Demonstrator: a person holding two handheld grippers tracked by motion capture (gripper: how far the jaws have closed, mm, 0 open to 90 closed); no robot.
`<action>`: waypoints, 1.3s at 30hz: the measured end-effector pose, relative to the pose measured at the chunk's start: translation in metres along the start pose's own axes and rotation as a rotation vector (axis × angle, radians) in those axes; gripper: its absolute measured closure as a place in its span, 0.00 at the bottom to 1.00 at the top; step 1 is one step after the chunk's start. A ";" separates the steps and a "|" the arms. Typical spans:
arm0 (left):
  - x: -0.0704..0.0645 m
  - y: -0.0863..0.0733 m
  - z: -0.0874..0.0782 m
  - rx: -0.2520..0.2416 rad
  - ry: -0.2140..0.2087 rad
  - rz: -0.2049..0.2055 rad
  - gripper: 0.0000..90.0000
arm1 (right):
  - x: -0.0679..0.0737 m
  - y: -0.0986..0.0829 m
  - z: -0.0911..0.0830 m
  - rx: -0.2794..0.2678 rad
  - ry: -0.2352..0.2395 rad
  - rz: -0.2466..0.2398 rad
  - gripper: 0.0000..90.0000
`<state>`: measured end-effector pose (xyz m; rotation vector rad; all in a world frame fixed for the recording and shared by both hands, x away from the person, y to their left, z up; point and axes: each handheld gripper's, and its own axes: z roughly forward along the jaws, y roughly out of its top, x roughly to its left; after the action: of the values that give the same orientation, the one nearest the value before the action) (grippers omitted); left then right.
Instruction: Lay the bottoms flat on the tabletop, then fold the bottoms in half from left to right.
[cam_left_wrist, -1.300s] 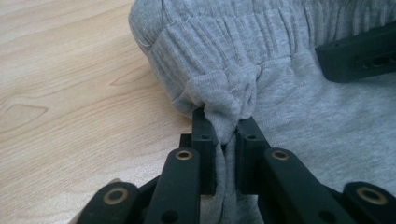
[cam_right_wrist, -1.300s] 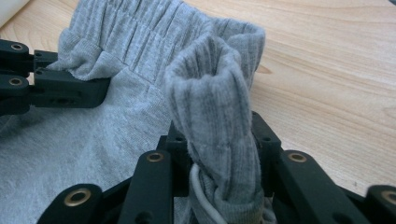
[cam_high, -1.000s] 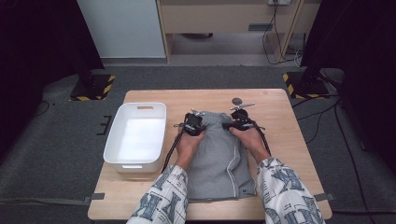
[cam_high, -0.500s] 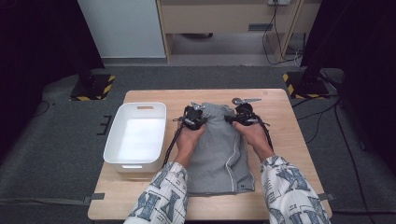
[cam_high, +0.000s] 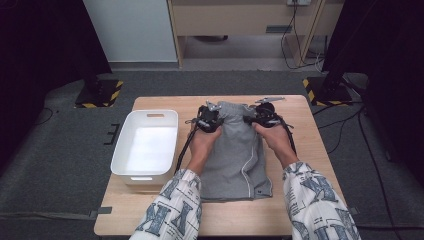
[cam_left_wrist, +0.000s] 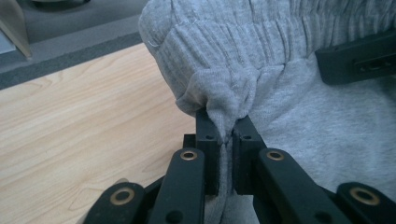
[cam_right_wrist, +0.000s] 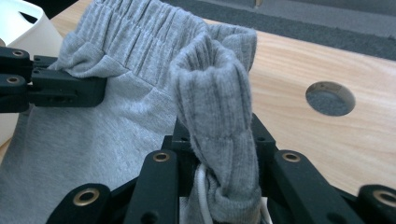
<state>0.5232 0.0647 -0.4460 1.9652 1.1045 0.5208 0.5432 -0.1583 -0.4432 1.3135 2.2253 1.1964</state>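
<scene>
From the high view I have the grey jersey shorts with a ribbed elastic waistband lying flat on the pale wooden table, right of the white plastic tub, with my left gripper and right gripper at the two waistband corners at the far end. In the left gripper view my jaws are clamped on a pinch of that waistband, lifted just off the wood. In the right gripper view my jaws look clamped on the other corner, though bunched cloth hides the tips, so I judge the step is a fold, and next both corners must travel together toward the hem.
</scene>
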 end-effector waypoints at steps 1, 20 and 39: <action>0.000 0.001 -0.001 -0.005 0.001 0.003 0.94 | 0.000 0.001 -0.001 -0.003 0.001 -0.001 0.80; 0.002 0.018 -0.004 -0.013 0.002 0.026 0.94 | -0.004 0.011 -0.006 -0.042 0.003 0.010 0.80; -0.006 0.016 -0.016 -0.022 0.010 0.055 0.94 | 0.001 0.012 -0.016 -0.056 0.001 -0.004 0.80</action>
<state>0.5180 0.0622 -0.4237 1.9807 1.0493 0.5696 0.5395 -0.1631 -0.4241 1.2870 2.1783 1.2489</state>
